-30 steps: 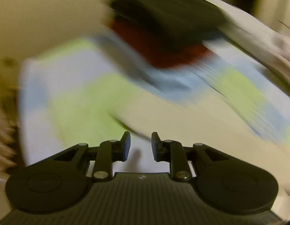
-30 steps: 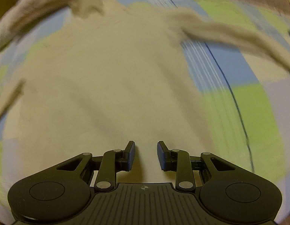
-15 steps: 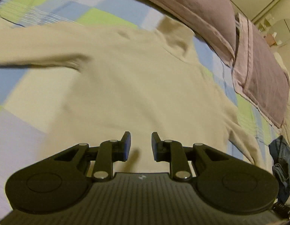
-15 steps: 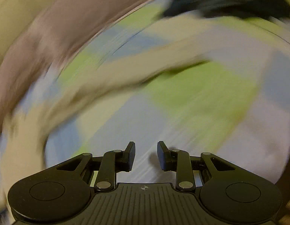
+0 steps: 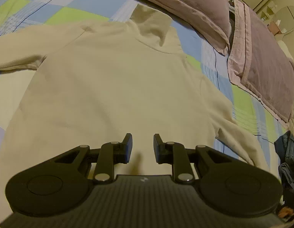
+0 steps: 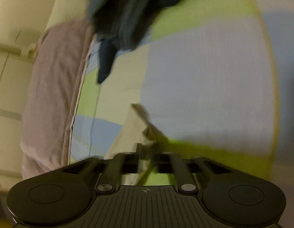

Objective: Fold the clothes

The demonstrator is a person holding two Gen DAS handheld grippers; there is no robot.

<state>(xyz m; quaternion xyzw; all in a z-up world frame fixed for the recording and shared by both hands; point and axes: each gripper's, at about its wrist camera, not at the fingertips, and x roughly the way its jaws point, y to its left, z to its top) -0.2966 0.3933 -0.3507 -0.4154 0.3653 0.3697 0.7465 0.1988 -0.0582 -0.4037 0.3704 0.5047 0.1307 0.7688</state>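
A cream long-sleeved sweater point(image 5: 112, 87) lies flat on a checked bedsheet point(image 5: 68, 15), collar away from me and both sleeves spread out. My left gripper point(image 5: 141, 148) is open and empty, hovering over the sweater's lower hem. In the right wrist view my right gripper point(image 6: 147, 150) is shut on the cuff end of the sweater's right sleeve point(image 6: 139, 125). That view is blurred by motion.
Two mauve pillows point(image 5: 194, 1) lie along the head of the bed; one also shows in the right wrist view point(image 6: 51, 87). A dark blue garment pile point(image 5: 287, 155) sits at the right of the bed, also in the right wrist view point(image 6: 127, 15).
My left gripper settled closer over the sweater's hem. My right gripper swung right to the sleeve end and shut on the cuff.
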